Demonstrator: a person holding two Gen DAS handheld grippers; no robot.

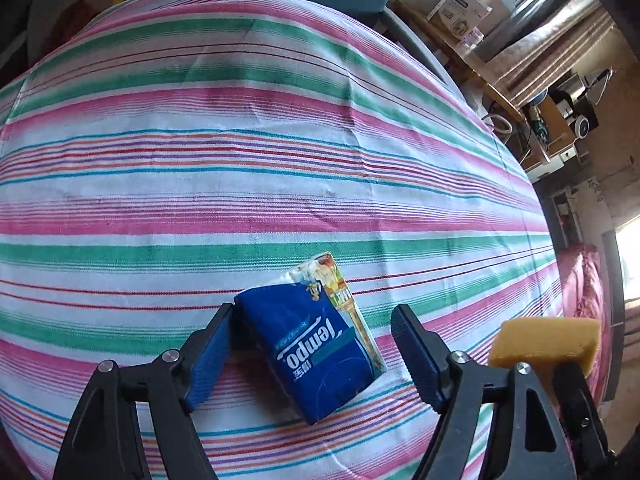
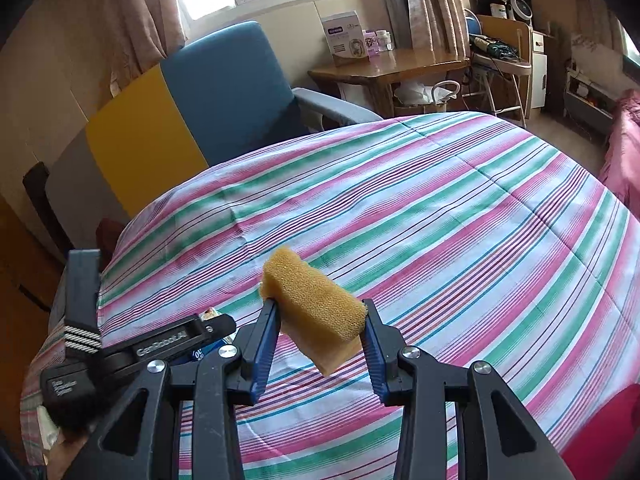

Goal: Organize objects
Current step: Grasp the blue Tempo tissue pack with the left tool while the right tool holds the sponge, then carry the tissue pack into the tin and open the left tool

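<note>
A blue Tempo tissue pack lies flat on the striped tablecloth. My left gripper is open and straddles the pack. Its left finger sits close against the pack's corner, while the right finger stands clear of it. My right gripper is shut on a yellow sponge and holds it tilted above the cloth. In the left wrist view the sponge shows at the lower right. The left tool's black housing fills the lower left of the right wrist view and hides most of the pack.
A blue and yellow armchair stands behind the table's far edge. Beyond it is a wooden desk with boxes and bottles. Pink bedding lies to the right. The cloth drops off at the table's rounded edges.
</note>
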